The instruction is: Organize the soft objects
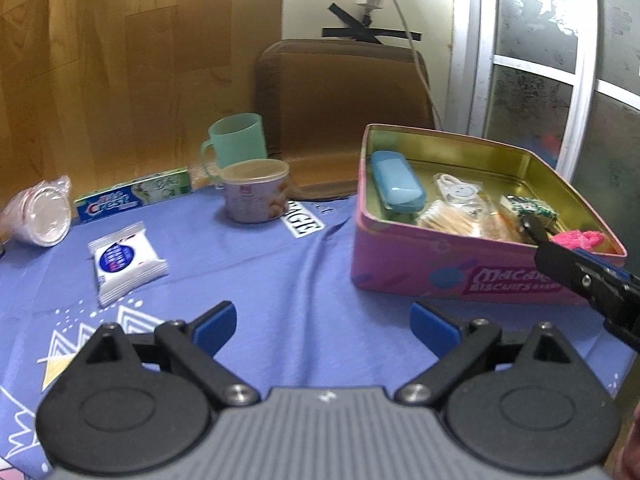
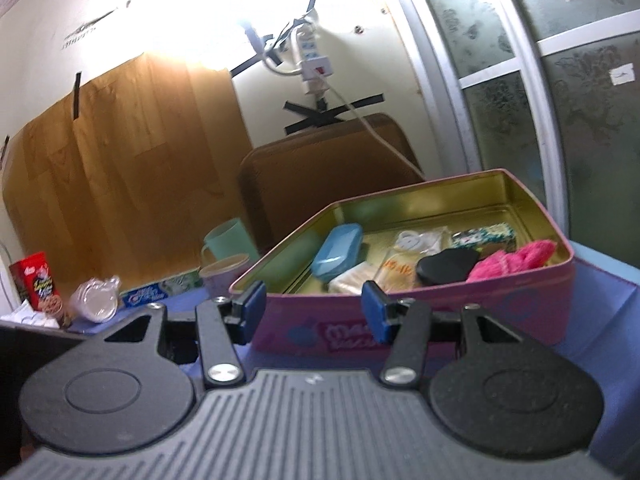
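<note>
A pink biscuit tin point(image 1: 400, 264) stands open on the blue cloth at the right; it also shows in the right wrist view point(image 2: 460, 300). Inside lie a blue case point(image 1: 396, 186), a pack of cotton swabs point(image 1: 448, 218), a green patterned sponge point(image 1: 528, 206) and a pink knitted piece point(image 1: 580, 240) point(image 2: 516, 260). A white tissue pack point(image 1: 128, 262) lies on the cloth at the left. My left gripper point(image 1: 324, 326) is open and empty above the cloth. My right gripper point(image 2: 314, 310) is open and empty in front of the tin.
A green mug point(image 1: 236, 138), a lidded cup point(image 1: 256, 190), a toothpaste box point(image 1: 132, 196) and a tipped plastic cup point(image 1: 40, 216) sit at the back. A brown chair back point(image 1: 344, 92) stands behind the table. A red snack box point(image 2: 38, 284) stands far left.
</note>
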Demonstrator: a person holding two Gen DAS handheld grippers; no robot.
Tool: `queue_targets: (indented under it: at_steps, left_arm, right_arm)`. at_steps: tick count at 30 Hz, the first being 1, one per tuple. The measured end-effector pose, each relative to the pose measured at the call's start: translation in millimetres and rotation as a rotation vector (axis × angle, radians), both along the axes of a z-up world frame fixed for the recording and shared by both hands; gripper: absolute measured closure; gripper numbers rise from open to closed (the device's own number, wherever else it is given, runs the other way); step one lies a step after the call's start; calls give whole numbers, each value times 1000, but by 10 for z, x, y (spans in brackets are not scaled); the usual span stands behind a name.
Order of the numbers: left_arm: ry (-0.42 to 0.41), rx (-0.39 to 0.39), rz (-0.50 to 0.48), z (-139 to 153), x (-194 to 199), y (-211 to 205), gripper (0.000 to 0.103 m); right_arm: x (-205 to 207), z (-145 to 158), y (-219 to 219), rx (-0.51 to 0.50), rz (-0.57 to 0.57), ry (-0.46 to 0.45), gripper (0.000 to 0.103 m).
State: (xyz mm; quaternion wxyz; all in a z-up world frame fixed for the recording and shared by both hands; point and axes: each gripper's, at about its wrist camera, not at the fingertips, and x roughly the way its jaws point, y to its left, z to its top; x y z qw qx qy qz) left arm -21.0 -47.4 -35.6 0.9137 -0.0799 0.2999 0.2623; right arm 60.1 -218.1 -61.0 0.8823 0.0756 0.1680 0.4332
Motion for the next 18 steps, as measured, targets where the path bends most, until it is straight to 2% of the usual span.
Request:
queue_targets:
  at_steps: [18]
  left_arm:
    - [26,46,164,-188,-439,517,3]
  right_arm:
    - [-294,-107,413,-105,119,8,47]
